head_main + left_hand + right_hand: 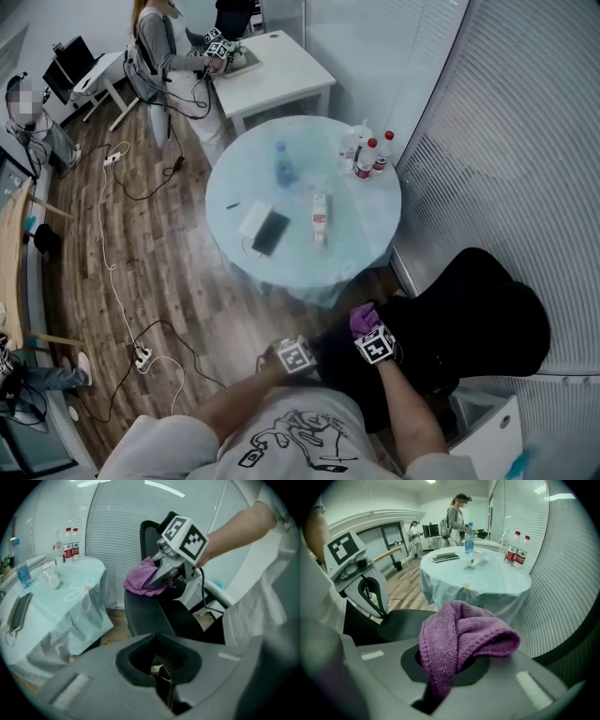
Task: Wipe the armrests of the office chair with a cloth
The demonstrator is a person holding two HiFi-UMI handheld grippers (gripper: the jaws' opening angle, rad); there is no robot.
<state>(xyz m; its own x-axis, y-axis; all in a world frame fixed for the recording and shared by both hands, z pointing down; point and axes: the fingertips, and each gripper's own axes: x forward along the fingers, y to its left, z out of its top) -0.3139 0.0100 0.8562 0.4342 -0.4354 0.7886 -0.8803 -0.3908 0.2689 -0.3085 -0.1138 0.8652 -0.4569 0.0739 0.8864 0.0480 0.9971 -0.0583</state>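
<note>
The black office chair stands at the lower right, beside the round table. My right gripper is shut on a bunched purple cloth and holds it over the chair's near edge. In the right gripper view the cloth fills the jaws and hides them, with a dark part of the chair below. My left gripper hangs just left of the right one, shut on nothing. The left gripper view shows the right gripper, the cloth and the chair. I cannot make out an armrest.
A round table with a pale cloth carries bottles, a phone and small items, close to the chair. Blinds wall off the right. Cables cross the wooden floor. A person works at a far white table.
</note>
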